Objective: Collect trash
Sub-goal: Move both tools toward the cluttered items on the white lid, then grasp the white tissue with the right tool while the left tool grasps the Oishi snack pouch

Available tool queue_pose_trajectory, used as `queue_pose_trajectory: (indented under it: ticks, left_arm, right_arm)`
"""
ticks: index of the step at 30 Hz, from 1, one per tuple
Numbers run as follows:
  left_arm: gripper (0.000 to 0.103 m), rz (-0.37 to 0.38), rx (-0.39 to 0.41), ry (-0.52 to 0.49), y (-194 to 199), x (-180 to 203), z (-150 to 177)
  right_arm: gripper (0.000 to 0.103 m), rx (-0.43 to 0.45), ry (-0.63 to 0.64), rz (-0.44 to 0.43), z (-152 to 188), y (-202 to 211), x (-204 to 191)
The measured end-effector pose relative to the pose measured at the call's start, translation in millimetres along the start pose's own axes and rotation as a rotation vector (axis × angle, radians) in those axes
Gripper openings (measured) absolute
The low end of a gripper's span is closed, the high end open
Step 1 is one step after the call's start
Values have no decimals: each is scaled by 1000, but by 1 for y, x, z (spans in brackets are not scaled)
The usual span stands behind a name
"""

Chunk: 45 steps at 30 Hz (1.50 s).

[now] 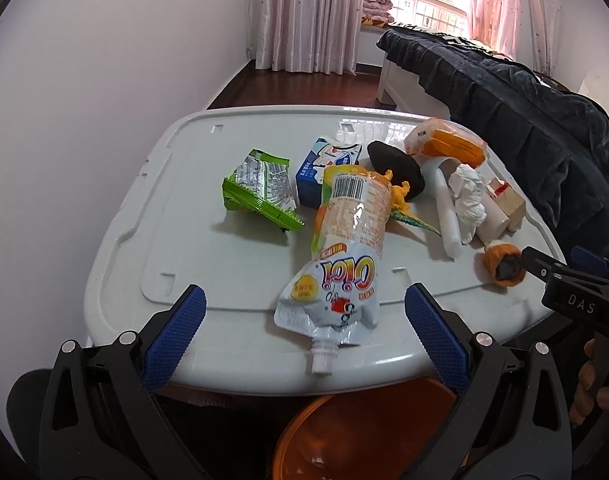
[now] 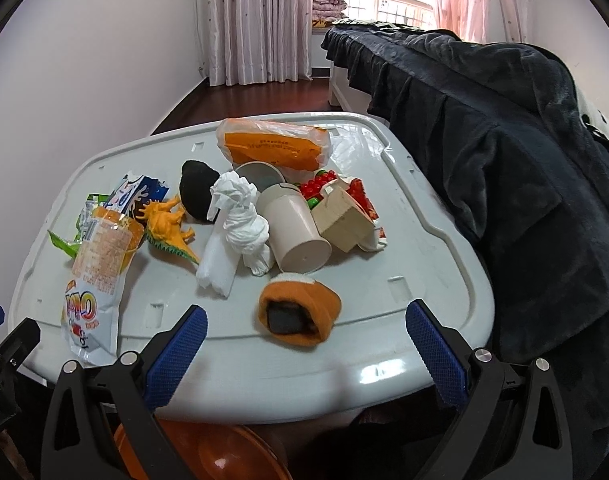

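Note:
A grey plastic lid (image 1: pixel 240 264) (image 2: pixel 388 352) serves as a table and carries trash mixed with toys. A flattened white spout pouch (image 1: pixel 344 264) (image 2: pixel 94 280) lies near the front edge, its cap towards me. Behind it lie a green wrapper (image 1: pixel 260 192) (image 2: pixel 64 242), a blue milk carton (image 1: pixel 320 168) (image 2: pixel 138 194), crumpled white tissue (image 1: pixel 468 196) (image 2: pixel 242 216) and an orange bag (image 1: pixel 448 142) (image 2: pixel 276 146). My left gripper (image 1: pixel 304 308) is open, straddling the pouch's spout end. My right gripper (image 2: pixel 306 330) is open just before an orange and black sock roll (image 2: pixel 298 314) (image 1: pixel 502 266).
An orange bin (image 1: pixel 364 436) (image 2: pixel 200 456) sits below the lid's front edge. Also on the lid: a toy dinosaur (image 2: pixel 168 226), a black stone-like lump (image 2: pixel 198 194), a beige cup (image 2: pixel 294 232), a wooden block (image 2: pixel 342 216) and red beads (image 2: pixel 318 184). A dark blanket-covered bed (image 2: pixel 524 168) borders the right.

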<state>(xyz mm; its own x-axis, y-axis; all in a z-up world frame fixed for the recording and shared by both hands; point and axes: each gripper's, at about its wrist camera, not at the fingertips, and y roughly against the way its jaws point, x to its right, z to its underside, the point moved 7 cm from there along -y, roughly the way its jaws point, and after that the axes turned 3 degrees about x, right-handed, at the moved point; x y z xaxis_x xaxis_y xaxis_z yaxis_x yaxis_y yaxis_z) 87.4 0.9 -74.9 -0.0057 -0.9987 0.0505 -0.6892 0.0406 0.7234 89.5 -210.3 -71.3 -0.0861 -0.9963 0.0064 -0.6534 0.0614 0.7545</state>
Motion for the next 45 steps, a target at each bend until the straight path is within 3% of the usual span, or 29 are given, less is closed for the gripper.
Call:
queue_pose_trajectory:
  ticks: [21, 29, 34, 37, 38, 41, 45]
  left_arm:
    - [98, 34, -15, 54, -21, -10, -6]
    - [98, 36, -10, 47, -19, -12, -4]
    - [98, 46, -12, 60, -18, -16, -3]
    - [98, 37, -1, 61, -14, -20, -2]
    - [98, 37, 1, 64, -14, -21, -2]
    - [98, 48, -9, 88, -15, -25, -1]
    - [98, 64, -23, 121, -16, -29, 2]
  right_arm:
    - [98, -40, -7, -2, -7, -25, -5]
    - [98, -58, -84, -65, -20, -40, -4]
    - [98, -73, -67, -121, -37, -58, -27]
    - [98, -75, -66, -111, -47, -69, -32]
    - [94, -69, -52, -99, -50, -74, -32]
    - [71, -82, -29, -87, -53, -81, -34]
    - [65, -43, 7, -96, -52, -76, -45]
